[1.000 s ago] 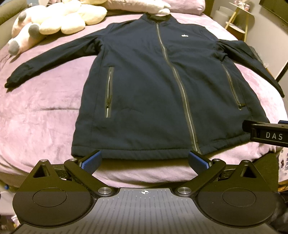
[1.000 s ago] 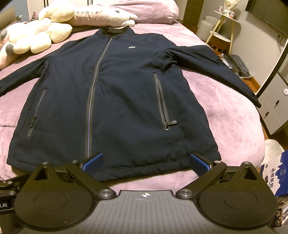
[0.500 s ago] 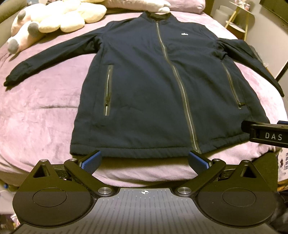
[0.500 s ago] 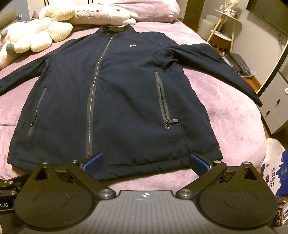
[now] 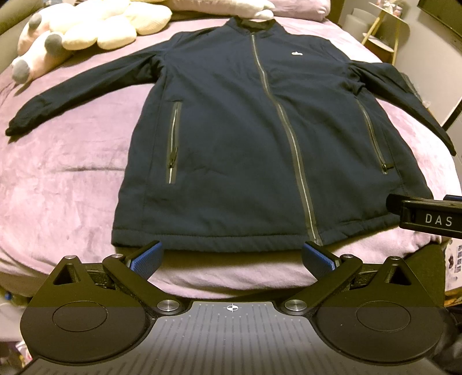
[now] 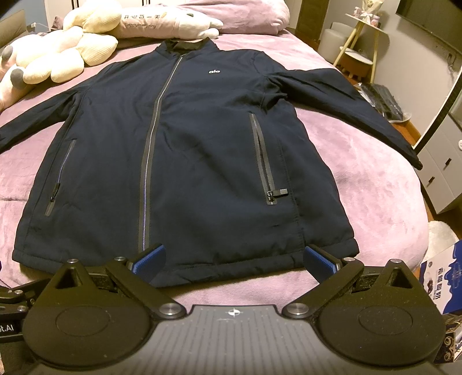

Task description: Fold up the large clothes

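Observation:
A dark navy zip jacket (image 5: 245, 138) lies flat and face up on a pink-purple bed (image 5: 63, 178), zipped, both sleeves spread out to the sides, hem toward me. It also shows in the right wrist view (image 6: 202, 161). My left gripper (image 5: 232, 258) is open and empty, just short of the hem's left and middle part. My right gripper (image 6: 235, 259) is open and empty at the hem's right part, its blue pads (image 6: 150, 258) level with the hem edge. The right gripper's body (image 5: 427, 216) shows at the right edge of the left wrist view.
Cream plush toys (image 5: 95, 28) and pillows (image 6: 179, 20) lie at the head of the bed beyond the collar. A side table (image 6: 358, 49) and white drawers (image 6: 444, 173) stand to the right. A blue printed box (image 6: 441, 282) sits by the bed's near right corner.
Both grippers have edged slightly forward toward the hem; the jacket looks a little larger and lower in view. The jacket has not moved. Both grippers stayed open.

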